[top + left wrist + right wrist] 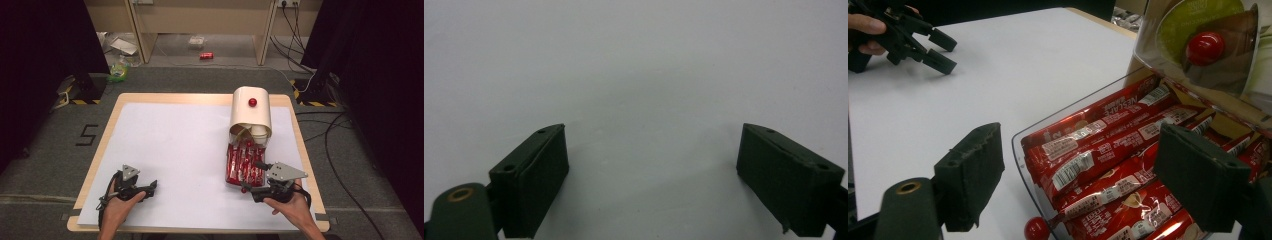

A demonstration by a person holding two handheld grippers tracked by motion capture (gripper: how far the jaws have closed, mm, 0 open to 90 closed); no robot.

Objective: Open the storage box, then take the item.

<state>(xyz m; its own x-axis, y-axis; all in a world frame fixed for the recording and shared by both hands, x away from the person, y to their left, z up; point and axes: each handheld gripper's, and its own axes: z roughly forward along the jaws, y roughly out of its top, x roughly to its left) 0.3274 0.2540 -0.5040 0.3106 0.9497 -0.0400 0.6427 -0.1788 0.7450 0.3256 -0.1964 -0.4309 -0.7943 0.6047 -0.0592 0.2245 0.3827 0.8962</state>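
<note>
Lying open across left and middle of table (100,150): bare white sheet (170,150), free passage from near edge to far edge. Blocking right side: clear tray (231,176) of red sachets (242,165), cream lidded container (251,112) standing behind, toward far right corner.

"NESCAFE" on red sachets (1098,150); "5" on floor (87,134)

One cream dispenser (251,113), one clear drawer (1020,145), two red knobs (1204,48), many red sachets (1098,150).
</note>
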